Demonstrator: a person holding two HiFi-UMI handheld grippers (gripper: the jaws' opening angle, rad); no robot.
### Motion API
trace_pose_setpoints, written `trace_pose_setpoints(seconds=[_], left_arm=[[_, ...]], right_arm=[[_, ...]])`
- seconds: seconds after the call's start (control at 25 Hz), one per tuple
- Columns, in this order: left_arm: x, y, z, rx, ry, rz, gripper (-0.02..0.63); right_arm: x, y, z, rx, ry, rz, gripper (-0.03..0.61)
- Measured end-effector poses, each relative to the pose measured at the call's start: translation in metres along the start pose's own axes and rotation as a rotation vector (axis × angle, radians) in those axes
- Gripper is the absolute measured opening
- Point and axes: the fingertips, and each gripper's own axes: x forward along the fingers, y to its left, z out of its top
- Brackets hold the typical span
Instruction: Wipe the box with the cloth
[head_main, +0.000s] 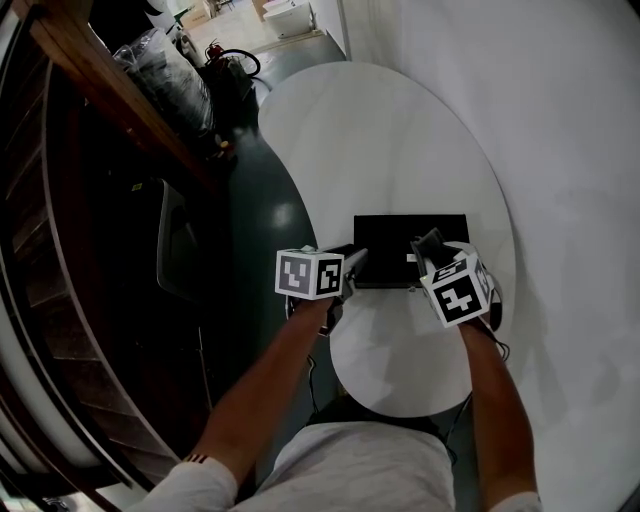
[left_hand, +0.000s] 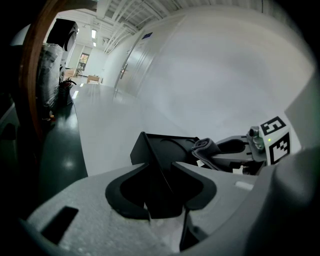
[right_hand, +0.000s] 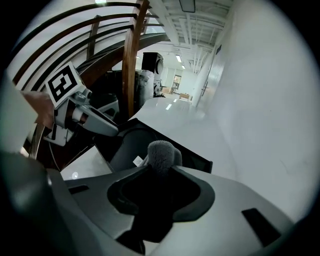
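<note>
The left gripper (left_hand: 160, 166) is clamping a wall of the black box (left_hand: 167, 144), and its own view is showing that wall pinched between the fingers, while the head view is giving only fingertips meeting the box's left edge. The right gripper (right_hand: 160, 168) is squeezing the grey cloth (right_hand: 162, 154), with a tuft poking out past its fingertips over the box's near side. Beyond both pairs of fingers the box is sitting on the round white table (head_main: 380, 140); whether cloth and box are touching is hard to make out
</note>
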Motion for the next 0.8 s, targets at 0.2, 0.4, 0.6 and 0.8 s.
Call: trace_pose_setpoints(seconds=[0.2, 0.4, 0.6, 0.8], left_arm=[[-0.001, 0.000, -0.001, 0.006, 0.002, 0.003, 0.144], [-0.002, 0.001, -0.001, 0.009, 0.002, 0.009, 0.144], [-0.003, -0.002, -0.002, 0.031, 0.006, 0.020, 0.144], [-0.013, -0.002, 0.001, 0.070, -0.010, 0.052, 0.144]], right_arm=[[-0.009, -0.016, -0.015, 0.022, 0.010, -0.023, 0.100], [-0.015, -0.030, -0.030, 0.076, 0.013, -0.045, 0.100], [-0.019, -0.026, -0.027, 0.102, -0.010, -0.031, 0.100], [-0.029, -0.024, -0.012, 0.149, -0.091, 0.000, 0.100]])
